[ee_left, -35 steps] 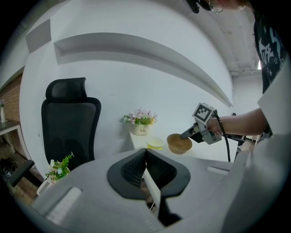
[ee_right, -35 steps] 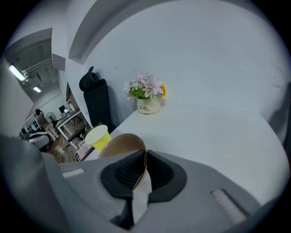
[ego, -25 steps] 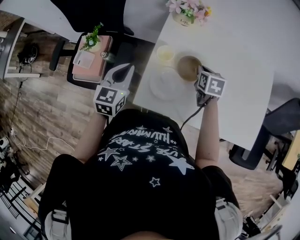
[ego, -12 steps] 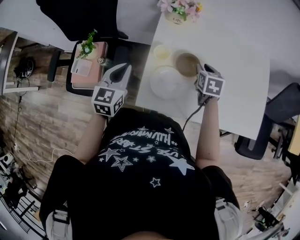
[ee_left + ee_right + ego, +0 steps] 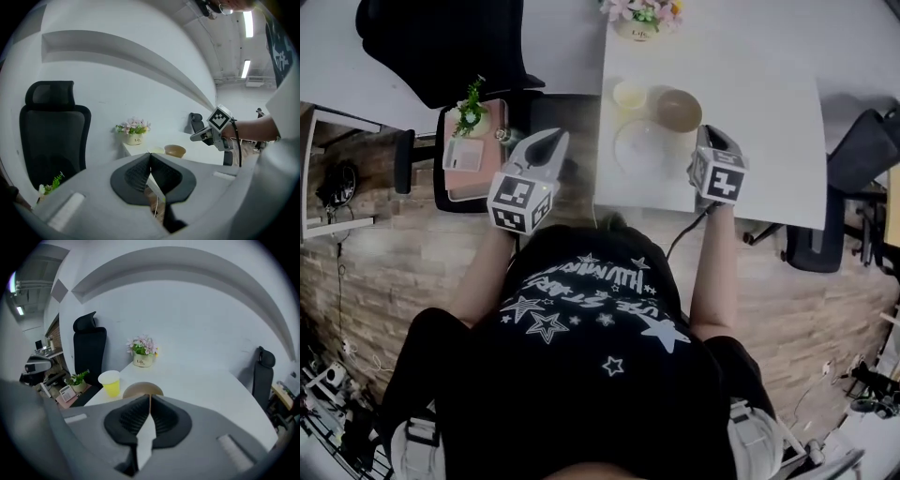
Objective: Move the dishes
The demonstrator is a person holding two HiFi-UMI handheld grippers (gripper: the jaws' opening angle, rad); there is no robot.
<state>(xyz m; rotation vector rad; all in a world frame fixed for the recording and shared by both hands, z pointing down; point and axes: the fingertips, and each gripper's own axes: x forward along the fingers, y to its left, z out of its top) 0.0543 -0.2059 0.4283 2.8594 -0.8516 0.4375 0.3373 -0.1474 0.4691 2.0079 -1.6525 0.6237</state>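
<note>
A brown bowl (image 5: 679,110) stands on the white table (image 5: 769,112) beside a pale yellow cup (image 5: 629,94), with a white plate (image 5: 640,146) just in front of them. My right gripper (image 5: 709,132) hovers near the table's front edge, a little back from the bowl. Its jaws have just been closing and are shut with nothing between them; in the right gripper view the bowl (image 5: 140,389) and cup (image 5: 110,382) lie beyond the right gripper (image 5: 149,397). My left gripper (image 5: 554,135) hangs off the table's left side, also shut and empty, as the left gripper (image 5: 150,155) shows.
A flower pot (image 5: 639,19) stands at the table's far edge. A black office chair (image 5: 441,42) is at the far left, with a small plant and pink box on a stool (image 5: 471,141) below it. Another dark chair (image 5: 862,150) stands to the right. The floor is wood.
My right gripper has come off the bowl's rim and drawn back toward the front edge; the bowl stays on the table. The left gripper has barely shifted.
</note>
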